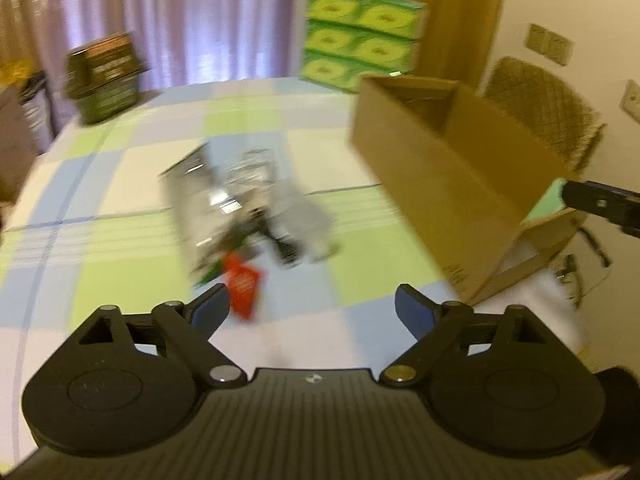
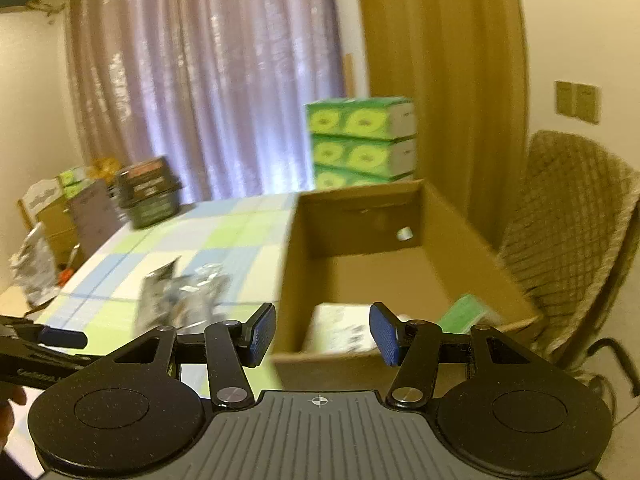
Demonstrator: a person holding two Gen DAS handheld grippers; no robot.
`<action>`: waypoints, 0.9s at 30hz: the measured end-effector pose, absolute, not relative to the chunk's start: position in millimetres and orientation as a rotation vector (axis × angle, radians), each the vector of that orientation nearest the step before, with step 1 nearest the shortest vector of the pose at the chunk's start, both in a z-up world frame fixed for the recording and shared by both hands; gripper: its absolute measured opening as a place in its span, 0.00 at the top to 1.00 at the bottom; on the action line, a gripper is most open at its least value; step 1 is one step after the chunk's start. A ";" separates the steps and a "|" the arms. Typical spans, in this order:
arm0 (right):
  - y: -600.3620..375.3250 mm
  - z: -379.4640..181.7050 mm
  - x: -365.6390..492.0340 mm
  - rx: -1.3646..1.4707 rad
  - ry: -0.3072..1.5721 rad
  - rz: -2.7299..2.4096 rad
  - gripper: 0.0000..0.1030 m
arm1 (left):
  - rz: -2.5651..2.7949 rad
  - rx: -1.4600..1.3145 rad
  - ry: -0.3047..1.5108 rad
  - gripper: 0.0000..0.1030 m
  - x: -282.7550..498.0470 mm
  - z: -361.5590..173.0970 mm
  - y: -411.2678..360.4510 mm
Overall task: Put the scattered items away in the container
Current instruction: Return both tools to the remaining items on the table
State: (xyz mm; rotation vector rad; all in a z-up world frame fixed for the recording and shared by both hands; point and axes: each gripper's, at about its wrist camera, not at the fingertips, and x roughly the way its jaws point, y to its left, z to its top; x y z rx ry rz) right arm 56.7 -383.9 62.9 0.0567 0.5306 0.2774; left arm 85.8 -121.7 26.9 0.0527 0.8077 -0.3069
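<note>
An open cardboard box [image 1: 452, 168] stands on the right side of the checked table [image 1: 120, 184]. In the right wrist view the cardboard box [image 2: 376, 248] holds a white packet [image 2: 340, 332] and a green packet [image 2: 466, 314]. A blurred heap of silvery packets [image 1: 236, 200] and a small red item [image 1: 242, 286] lie mid-table. My left gripper [image 1: 312, 312] hovers open just short of the red item, holding nothing. Over the box's near wall my right gripper [image 2: 323, 338] is open and empty. The silvery packets [image 2: 180, 300] lie to its left.
Green cartons [image 1: 360, 40] are stacked at the table's far edge, dark boxes [image 1: 104, 76] at the far left. A woven chair [image 2: 568, 232] stands right of the box. Curtains hang behind. More clutter [image 2: 36, 268] sits off the table's left side.
</note>
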 end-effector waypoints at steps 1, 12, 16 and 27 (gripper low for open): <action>-376.1 60.0 54.0 0.054 0.537 0.294 0.43 | -0.283 0.051 0.812 0.14 83.2 24.4 -110.0; -304.5 22.4 33.4 0.000 0.640 0.471 0.04 | -0.125 -0.003 0.825 0.08 63.1 14.2 -28.0; -290.4 10.2 25.2 -0.035 0.680 0.499 0.04 | -0.132 -0.028 0.837 0.07 61.5 11.6 -20.6; -275.8 0.8 23.9 -0.086 0.726 0.500 0.04 | -0.156 -0.044 0.831 0.05 66.0 3.2 -24.7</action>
